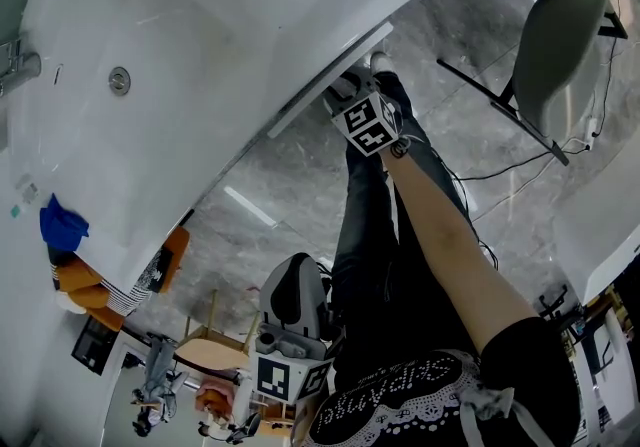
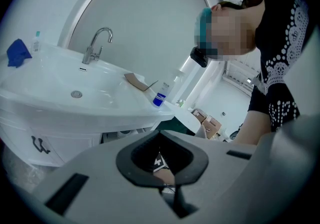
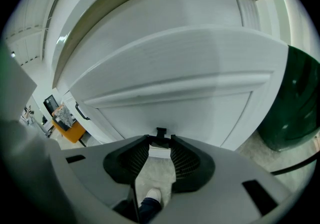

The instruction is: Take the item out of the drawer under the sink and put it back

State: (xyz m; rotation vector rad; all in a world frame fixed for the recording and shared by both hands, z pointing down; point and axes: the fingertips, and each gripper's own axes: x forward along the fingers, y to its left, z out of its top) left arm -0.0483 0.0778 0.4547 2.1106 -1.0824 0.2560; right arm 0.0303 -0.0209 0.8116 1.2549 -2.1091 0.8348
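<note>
One white sink (image 1: 200, 25) is filling the far left of the head view. The white drawer (image 3: 190, 107) is sitting under it, above a grey stone floor (image 1: 300, 175). The item is hiding from every view, since only the drawer's front is showing. A grey chair (image 1: 555, 45) is standing well apart at the far right. A dark green bin-like thing (image 3: 295, 102) is sitting on the floor just right of the drawer.

The person's right arm is reaching out to the drawer front. The right tongs (image 3: 161, 143) are pinching its small black handle (image 3: 161, 133), one jaw on each side with only a narrow gap between them. The left tongs (image 2: 167, 184) are hanging near the person's body. Their jaws are pressing together with nothing between them.

On the sink's counter, a chrome tap (image 2: 95, 45) is rising behind the basin. A clear bottle with a blue base (image 2: 160, 92) is standing at the right edge. A blue cloth (image 2: 17, 52) is lying at the far left.
</note>
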